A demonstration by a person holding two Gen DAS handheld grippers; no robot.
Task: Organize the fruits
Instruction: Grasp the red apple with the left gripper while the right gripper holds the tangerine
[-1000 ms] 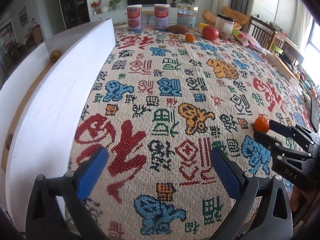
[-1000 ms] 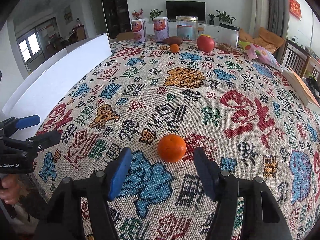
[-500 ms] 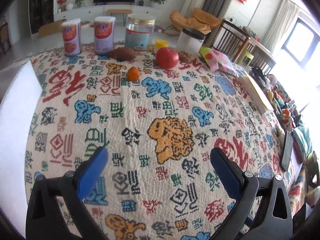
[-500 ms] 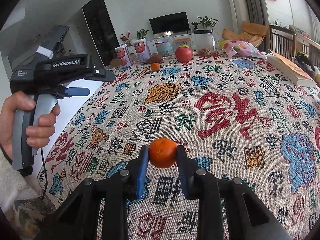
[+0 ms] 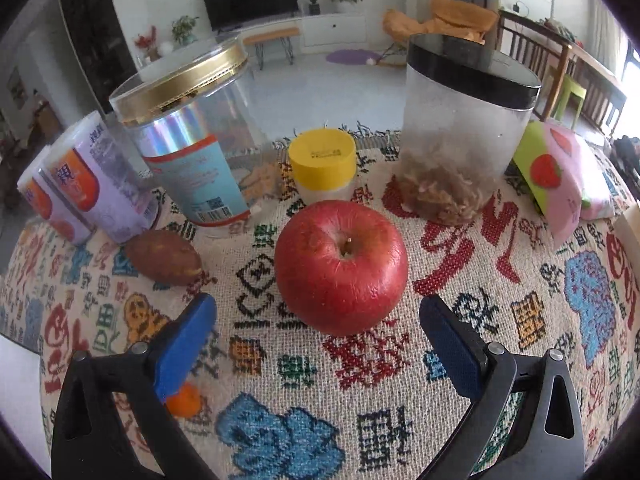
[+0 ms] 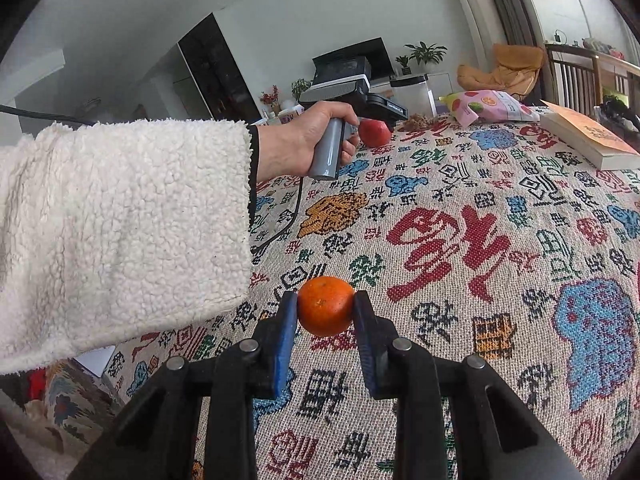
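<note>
We pinch the orange (image 6: 326, 306) between our right gripper (image 6: 325, 314) fingers, lifted clear for carrying. Our left gripper (image 5: 316, 344) spreads its fingers wide around the apple (image 5: 341, 266) on the tabletop (image 5: 520, 320), ready to close.

A patterned tablecloth (image 5: 400, 380) fills the lower frame of the left view. At upper left stand two purple cans (image 5: 92, 188) and a gold-lidded clear jar (image 5: 188, 136). A yellow-capped bottle (image 5: 323, 164) sits at centre, a black-lidded jar (image 5: 464, 128) at upper right, and a pink snack bag (image 5: 560, 176) at far right. A book (image 6: 588, 136) lies at the right view's upper right.
</note>
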